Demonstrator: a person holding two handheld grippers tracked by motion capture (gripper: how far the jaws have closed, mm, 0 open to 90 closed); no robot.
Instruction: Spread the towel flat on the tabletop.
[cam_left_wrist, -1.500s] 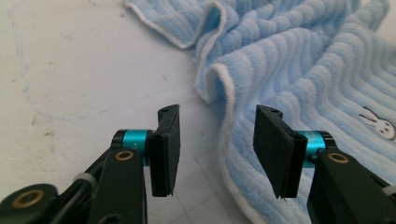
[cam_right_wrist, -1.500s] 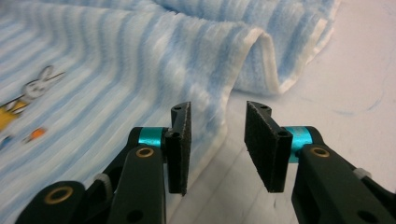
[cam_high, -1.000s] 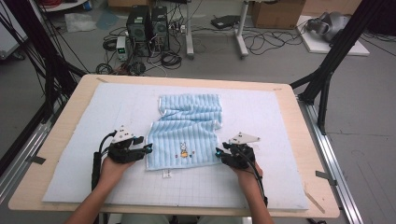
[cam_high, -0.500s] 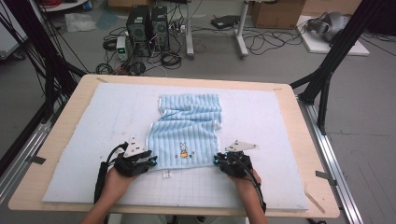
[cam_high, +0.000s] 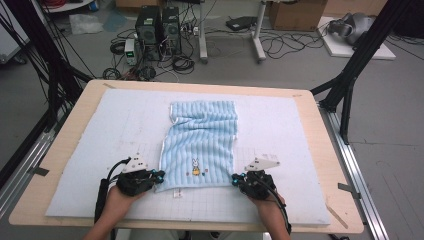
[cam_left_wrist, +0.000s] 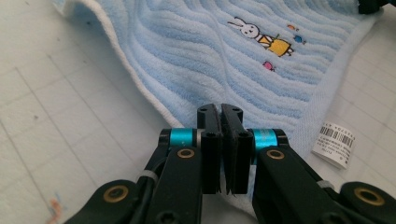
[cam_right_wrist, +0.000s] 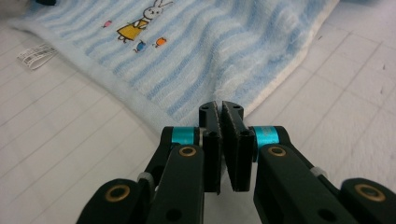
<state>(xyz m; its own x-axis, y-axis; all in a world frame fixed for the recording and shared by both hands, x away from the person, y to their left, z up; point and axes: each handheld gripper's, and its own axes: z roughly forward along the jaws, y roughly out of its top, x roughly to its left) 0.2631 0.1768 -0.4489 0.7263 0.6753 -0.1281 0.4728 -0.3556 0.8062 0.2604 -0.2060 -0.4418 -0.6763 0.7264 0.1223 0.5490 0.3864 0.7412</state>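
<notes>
Both tools have drawn the towel's near edge toward the bottom of the frame, flattening it.
High view: left tool (cam_high: 156, 176) and right tool (cam_high: 236, 178) pinch the blue towel (cam_high: 202, 145) at its lower corners, mid-worktop (cam_high: 60, 200). Gripper views: each tool's jaws are clamped on towel hem.

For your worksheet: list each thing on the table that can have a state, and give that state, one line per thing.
Left gripper: jaws shut on the towel's near corner.
Right gripper: jaws shut on the towel's other near corner.
Towel: lying on the mat, rabbit picture up, near part flat, far end rumpled.
Label: lying flat on the mat at the towel's near edge.
</notes>
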